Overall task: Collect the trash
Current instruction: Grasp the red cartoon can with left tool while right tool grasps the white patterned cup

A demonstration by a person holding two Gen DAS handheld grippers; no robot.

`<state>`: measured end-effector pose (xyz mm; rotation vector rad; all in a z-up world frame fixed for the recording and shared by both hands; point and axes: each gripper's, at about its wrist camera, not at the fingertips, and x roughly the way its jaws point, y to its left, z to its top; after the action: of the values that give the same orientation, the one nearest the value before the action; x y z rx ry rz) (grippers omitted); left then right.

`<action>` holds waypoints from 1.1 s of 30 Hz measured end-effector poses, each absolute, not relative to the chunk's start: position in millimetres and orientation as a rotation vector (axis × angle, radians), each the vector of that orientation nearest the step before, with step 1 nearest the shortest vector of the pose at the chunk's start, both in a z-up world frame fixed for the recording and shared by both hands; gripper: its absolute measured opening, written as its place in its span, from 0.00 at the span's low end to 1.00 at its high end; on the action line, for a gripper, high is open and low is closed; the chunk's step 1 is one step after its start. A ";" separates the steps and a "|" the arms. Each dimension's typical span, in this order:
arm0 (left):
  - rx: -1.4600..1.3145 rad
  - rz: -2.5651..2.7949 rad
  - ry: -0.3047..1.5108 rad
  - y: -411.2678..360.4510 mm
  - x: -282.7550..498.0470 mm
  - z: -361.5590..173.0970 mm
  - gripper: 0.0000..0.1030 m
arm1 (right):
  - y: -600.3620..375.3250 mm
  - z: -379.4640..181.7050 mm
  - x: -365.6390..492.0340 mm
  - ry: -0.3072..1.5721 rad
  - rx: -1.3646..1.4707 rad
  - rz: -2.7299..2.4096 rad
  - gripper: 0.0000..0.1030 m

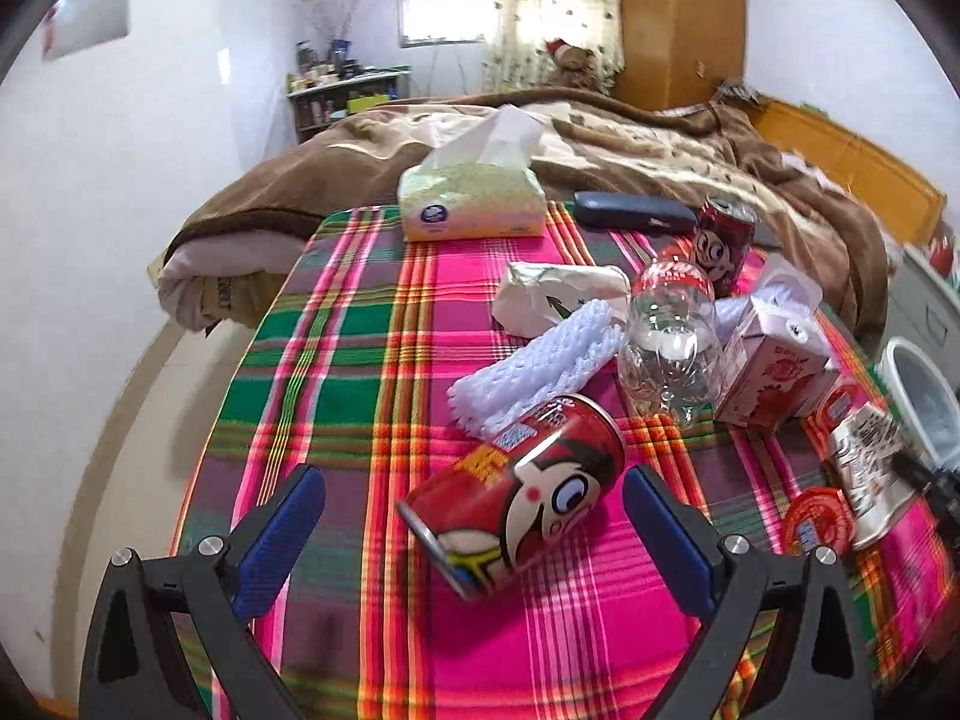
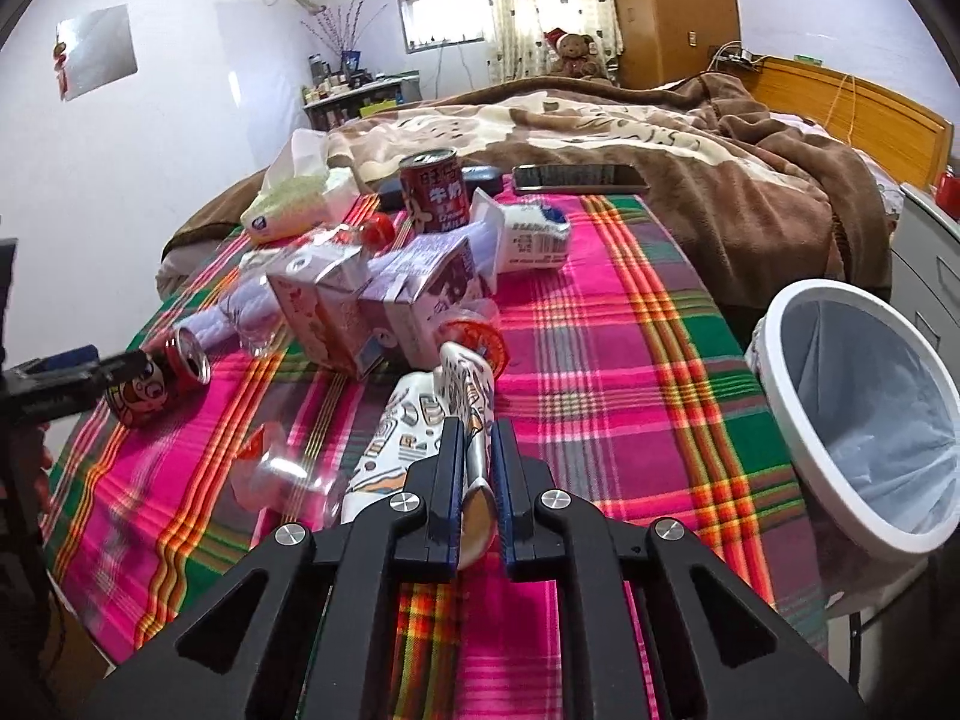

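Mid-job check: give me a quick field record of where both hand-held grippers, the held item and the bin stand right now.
left hand-held gripper: open, jaws straddling the red can lying on its side
right hand-held gripper: shut on crushed paper cup
bin: white rim, lined with a bag, at the table's right edge, looks empty
surface: plaid tablecloth
remaining trash: clear bottle, milk carton, upright red can, foam net
non-trash nearby: tissue pack, phone

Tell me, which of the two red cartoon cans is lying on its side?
The near red can, lying tipped over between the open left gripper fingers. The other red can stands upright at the far end of the table, beside the dark case.
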<state>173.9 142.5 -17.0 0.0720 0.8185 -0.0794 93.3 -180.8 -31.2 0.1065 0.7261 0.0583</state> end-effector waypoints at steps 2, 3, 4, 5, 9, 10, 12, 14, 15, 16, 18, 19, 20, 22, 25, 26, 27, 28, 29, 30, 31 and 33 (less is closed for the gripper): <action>0.093 -0.107 0.851 138.5 181.2 -22.4 0.98 | -182.8 -27.9 93.1 0.719 0.107 0.053 0.09; 0.091 -0.115 0.870 138.1 184.6 -25.5 0.98 | -183.5 -26.7 93.3 0.719 0.108 0.050 0.09; 0.090 -0.122 0.880 137.0 186.5 -28.0 0.98 | -184.5 -25.5 93.6 0.719 0.111 0.050 0.09; 0.092 -0.129 0.888 135.3 187.9 -30.1 0.96 | -184.9 -24.9 94.1 0.718 0.109 0.050 0.09; 0.056 -0.194 0.931 128.5 187.1 -35.2 0.90 | -185.7 -25.4 96.9 0.724 0.090 0.044 0.09; 0.049 -0.216 0.942 126.0 186.1 -35.6 0.89 | -186.3 -26.2 97.3 0.727 0.087 0.041 0.09; 0.042 -0.265 0.962 120.6 183.8 -37.7 0.85 | -188.8 -27.4 98.0 0.732 0.080 0.036 0.09; 0.057 -0.267 0.968 116.9 184.6 -39.8 0.84 | -191.9 -29.9 99.7 0.740 0.083 0.026 0.09; 0.055 -0.262 0.970 116.4 186.3 -40.0 0.84 | -193.6 -31.2 99.9 0.746 0.087 0.024 0.09; 0.040 -0.260 0.974 117.8 188.0 -39.5 0.84 | -194.8 -32.5 100.7 0.753 0.089 0.025 0.09; 0.009 -0.273 0.964 119.2 192.4 -35.5 0.84 | -195.5 -35.0 100.7 0.765 0.081 0.032 0.09; 0.011 -0.270 0.962 119.1 194.2 -34.3 0.84 | -196.6 -36.4 101.2 0.768 0.085 0.028 0.10; 0.022 -0.265 0.964 117.8 196.9 -34.3 0.84 | -198.2 -37.5 100.2 0.771 0.091 0.034 0.10; 0.032 -0.255 0.989 116.6 202.9 -38.0 0.84 | -200.0 -39.3 101.4 0.779 0.106 0.049 0.11; 0.032 -0.273 1.021 113.4 207.0 -45.1 0.69 | -200.4 -41.4 103.6 0.787 0.113 0.052 0.18; 0.032 -0.276 1.027 111.3 207.7 -47.2 0.63 | -200.1 -42.5 105.4 0.794 0.120 0.056 0.22; 0.030 -0.277 1.036 110.0 208.7 -48.9 0.60 | -199.2 -43.7 106.7 0.801 0.127 0.071 0.31; 0.026 -0.282 1.041 108.9 209.2 -50.0 0.60 | -198.1 -45.0 107.2 0.805 0.130 0.087 0.37; 0.022 -0.284 1.042 108.2 209.3 -50.5 0.60 | -197.2 -46.2 107.7 0.810 0.131 0.094 0.38; 0.019 -0.284 1.044 107.4 209.4 -51.4 0.59 | -195.9 -47.2 108.0 0.814 0.128 0.093 0.38; 0.020 -0.284 1.046 106.1 209.6 -52.4 0.59 | -195.2 -47.7 108.3 0.815 0.126 0.091 0.38; 0.013 -0.275 1.053 104.6 209.3 -53.9 0.59 | -195.8 -49.1 109.6 0.818 0.130 0.090 0.38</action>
<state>209.3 104.6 -53.9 0.0133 1.0528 -0.2745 109.6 -195.8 -49.1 0.1296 0.8180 0.0897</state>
